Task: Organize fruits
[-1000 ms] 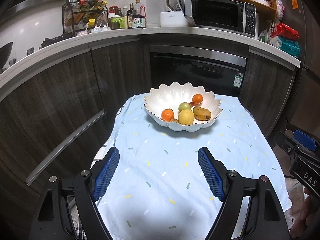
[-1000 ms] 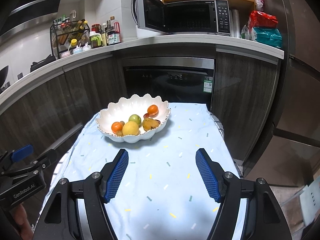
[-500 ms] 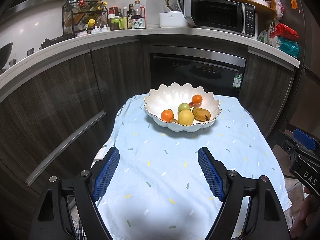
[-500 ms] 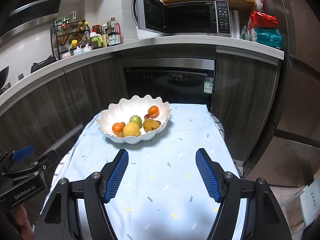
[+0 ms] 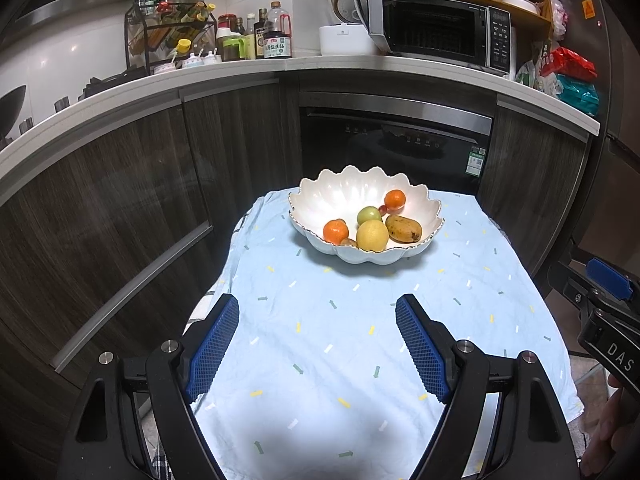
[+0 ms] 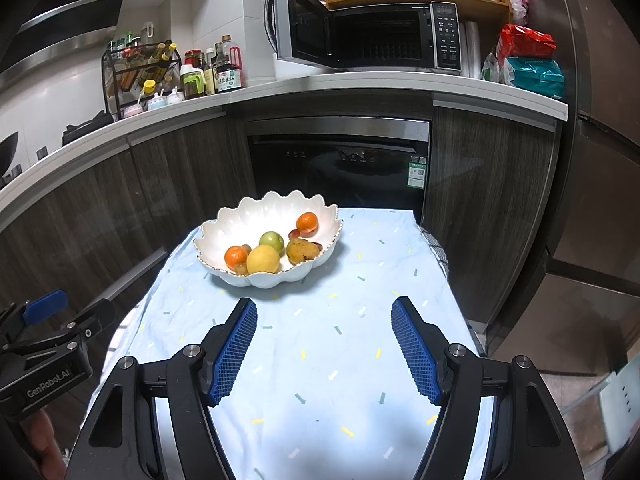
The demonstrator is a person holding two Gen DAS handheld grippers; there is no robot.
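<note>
Both tools hang back over the near end of the cloth [image 5: 320, 360], and the bowl [image 5: 332, 196] sits well ahead at the far end, so any pick starts with a reach forward. From the left gripper [image 5: 316, 344], jaws spread wide and holding nothing, the bowl lies at about one o'clock. Inside it, left to right: an orange [image 5: 335, 231], a yellow fruit [image 5: 372, 235], a green one [image 5: 369, 214] behind it, the mango [image 5: 403, 228] with its long axis running roughly nine to three, and a second orange [image 5: 395, 199] at the back. From the right gripper [image 6: 324, 340], equally wide and empty, the bowl is at eleven o'clock. Neither looks clearly nearer.
</note>
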